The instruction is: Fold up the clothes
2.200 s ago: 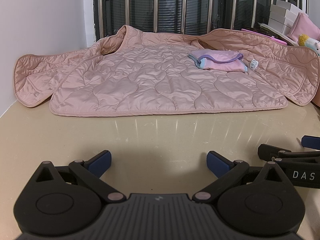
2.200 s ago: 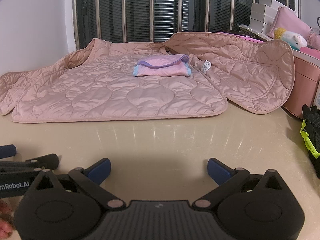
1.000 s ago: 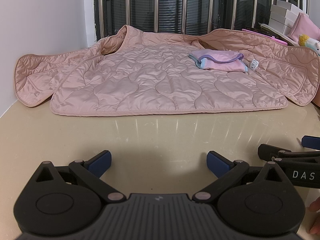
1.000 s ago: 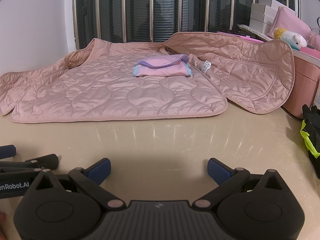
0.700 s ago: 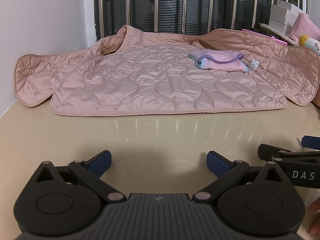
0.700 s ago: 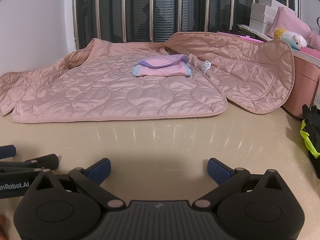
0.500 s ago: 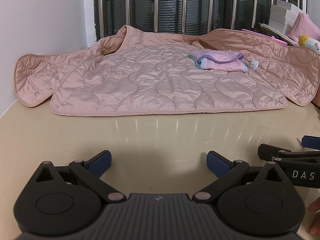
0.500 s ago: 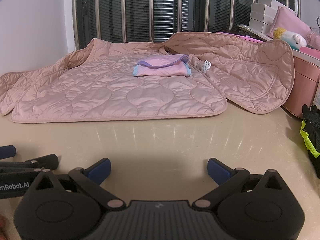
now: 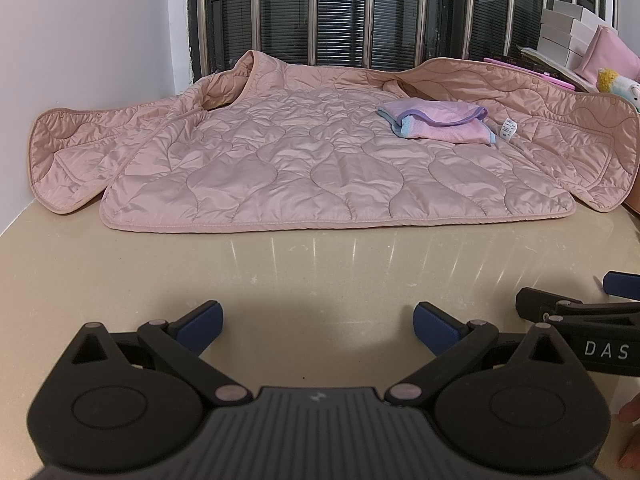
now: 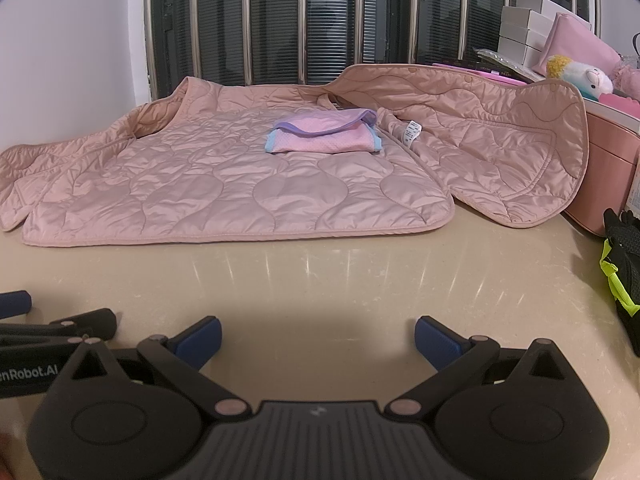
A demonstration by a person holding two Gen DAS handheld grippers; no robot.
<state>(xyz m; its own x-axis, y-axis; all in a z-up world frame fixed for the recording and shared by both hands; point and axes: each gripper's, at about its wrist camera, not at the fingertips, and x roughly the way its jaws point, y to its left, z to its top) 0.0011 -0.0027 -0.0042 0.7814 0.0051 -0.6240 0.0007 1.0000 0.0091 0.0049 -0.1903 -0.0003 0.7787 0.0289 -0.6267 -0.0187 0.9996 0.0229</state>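
A pink quilted jacket (image 9: 312, 164) (image 10: 224, 184) lies spread open and flat on the beige table (image 9: 320, 272), its front panels thrown out to both sides. On its right half rests a small folded pink and lilac garment (image 9: 440, 124) (image 10: 324, 136). My left gripper (image 9: 316, 324) sits low over bare table well short of the jacket's hem, open, with nothing between its blue pads. My right gripper (image 10: 316, 334) is beside it to the right, also open and empty. Each gripper's fingers show at the edge of the other's view.
A white wall bounds the table at the left. A barred window runs along the back. Stacked white boxes (image 10: 524, 32), a pink bag (image 10: 580, 46), a plush toy (image 10: 580, 76) and a pink box (image 10: 608, 156) stand at the right. A black and yellow glove (image 10: 624, 264) lies near the right edge.
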